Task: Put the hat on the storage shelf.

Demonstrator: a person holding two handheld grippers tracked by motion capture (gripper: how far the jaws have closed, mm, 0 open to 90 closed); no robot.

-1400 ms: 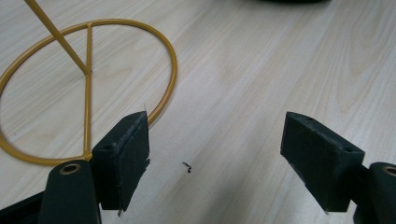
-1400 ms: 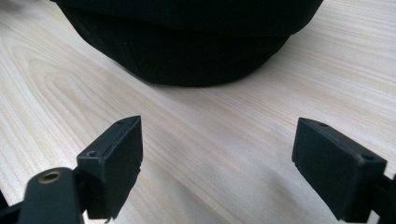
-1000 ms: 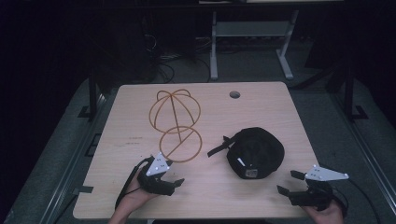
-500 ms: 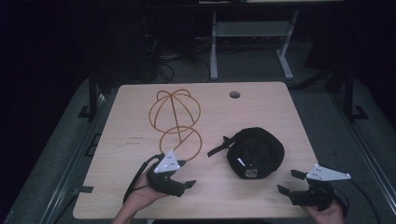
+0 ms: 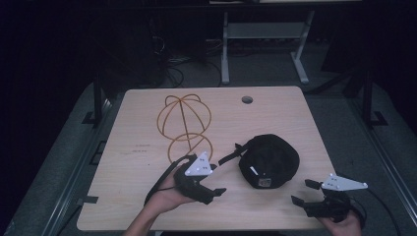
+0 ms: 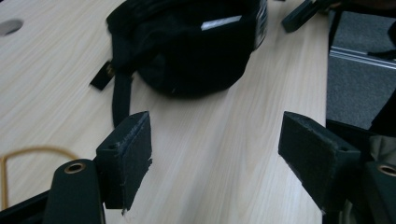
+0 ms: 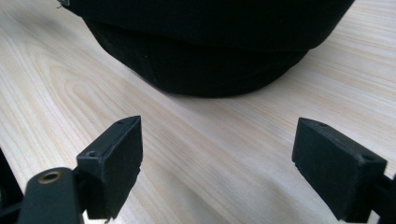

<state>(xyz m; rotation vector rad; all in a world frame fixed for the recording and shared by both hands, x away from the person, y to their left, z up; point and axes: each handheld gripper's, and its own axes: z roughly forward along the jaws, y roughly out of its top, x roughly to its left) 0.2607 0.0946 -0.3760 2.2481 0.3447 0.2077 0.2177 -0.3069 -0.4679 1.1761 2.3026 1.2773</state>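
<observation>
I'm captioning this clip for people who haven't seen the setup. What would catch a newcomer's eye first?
Probably the black cap lying upside down right of the table's middle, its strap trailing left. Next, the gold wire stand shaped like a head, left of centre. Both grippers sit open at the near edge, the left gripper and the right gripper, each aimed at the cap.

no legible text anywhere, the black cap's (image 5: 269, 160) white tag too blurred

Left tool (image 5: 212, 184), right tool (image 5: 304, 192) — black, 2 blocky jaws, grey 3-cornered plates, trailing cables.
</observation>
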